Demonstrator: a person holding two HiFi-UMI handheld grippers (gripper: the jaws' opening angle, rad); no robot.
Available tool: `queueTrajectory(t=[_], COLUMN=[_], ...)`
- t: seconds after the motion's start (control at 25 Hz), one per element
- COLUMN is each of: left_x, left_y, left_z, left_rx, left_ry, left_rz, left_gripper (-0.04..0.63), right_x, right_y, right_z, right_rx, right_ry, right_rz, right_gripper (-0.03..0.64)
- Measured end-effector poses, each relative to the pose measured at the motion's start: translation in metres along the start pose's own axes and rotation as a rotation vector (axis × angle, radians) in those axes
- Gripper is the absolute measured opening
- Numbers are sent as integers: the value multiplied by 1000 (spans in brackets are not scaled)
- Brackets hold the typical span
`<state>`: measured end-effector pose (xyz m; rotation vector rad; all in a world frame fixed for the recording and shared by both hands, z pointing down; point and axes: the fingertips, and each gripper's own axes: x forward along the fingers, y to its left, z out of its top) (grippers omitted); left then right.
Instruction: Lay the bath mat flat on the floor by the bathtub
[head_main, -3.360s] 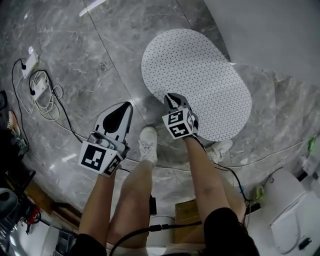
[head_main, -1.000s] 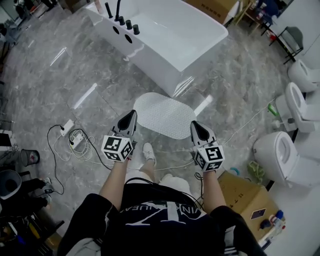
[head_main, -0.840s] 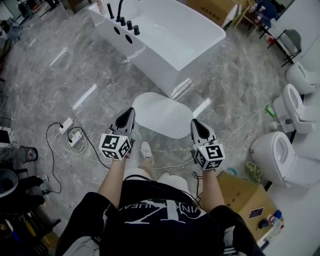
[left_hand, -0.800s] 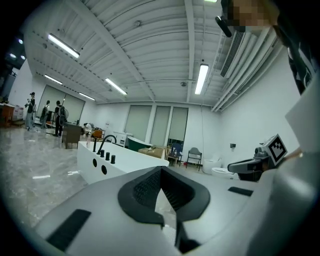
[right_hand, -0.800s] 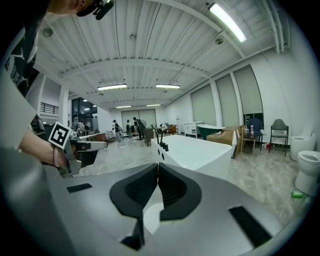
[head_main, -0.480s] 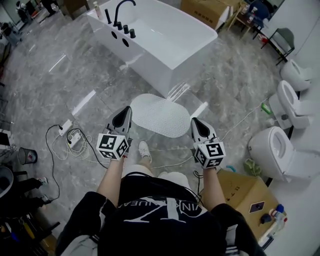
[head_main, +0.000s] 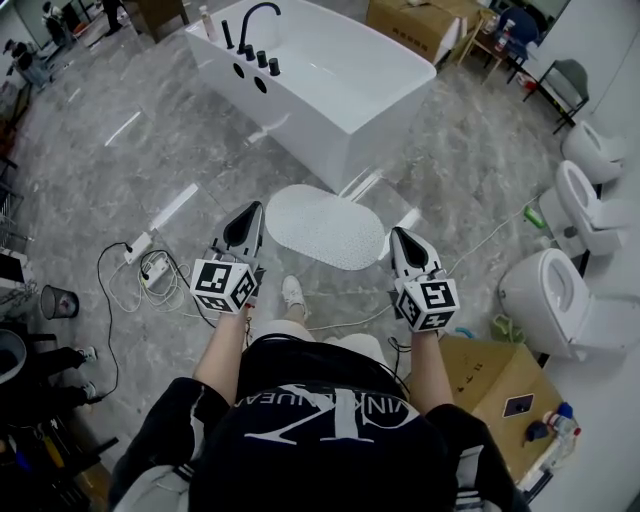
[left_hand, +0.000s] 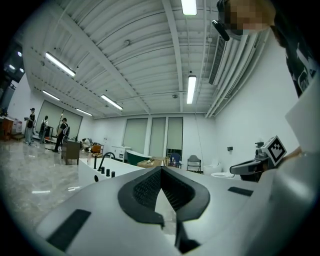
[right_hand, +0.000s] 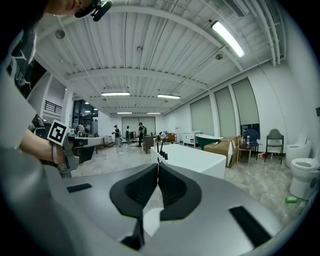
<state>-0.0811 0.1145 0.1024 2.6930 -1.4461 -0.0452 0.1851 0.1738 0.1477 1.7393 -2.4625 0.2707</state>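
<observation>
Standing upright over the scene, I judge the job as good as done: the mat (head_main: 325, 226) lies spread on the grey floor (head_main: 200, 150), an oval with no fold or curled edge that I can make out from up here, its far side just beside the near wall of the tub (head_main: 330, 85). It sits apart from both of my tools and shows in the head view between them. My left gripper (head_main: 253, 208) has its fingers pressed together with nothing between them, and its own view looks level across the room, not at the floor. My right gripper (head_main: 397, 234) is the same: fingers closed tip to tip, empty, pointing out over the tub. So the laying itself looks finished, and neither tool has a hold on the mat. What may be left, as I read it, is only a check that the mat lies square to the tub; from this height it seems a little angled to the tub's side, though I cannot be sure.
</observation>
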Motion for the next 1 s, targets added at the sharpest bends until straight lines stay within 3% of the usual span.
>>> queueTrajectory(t=[0.4,1.0], left_x=[-29,-29], left_y=[-12,-6], left_z=[27,1], left_rx=[58,23], left_ry=[-61,-35], left_rz=[-14,-13], left_gripper=[14,14], right_x=[-22,-26], right_y=[21,24], right_z=[4,-14], right_rx=[1,37], right_ry=[-35,-20], right_rz=[-8,-40], right_gripper=[26,26])
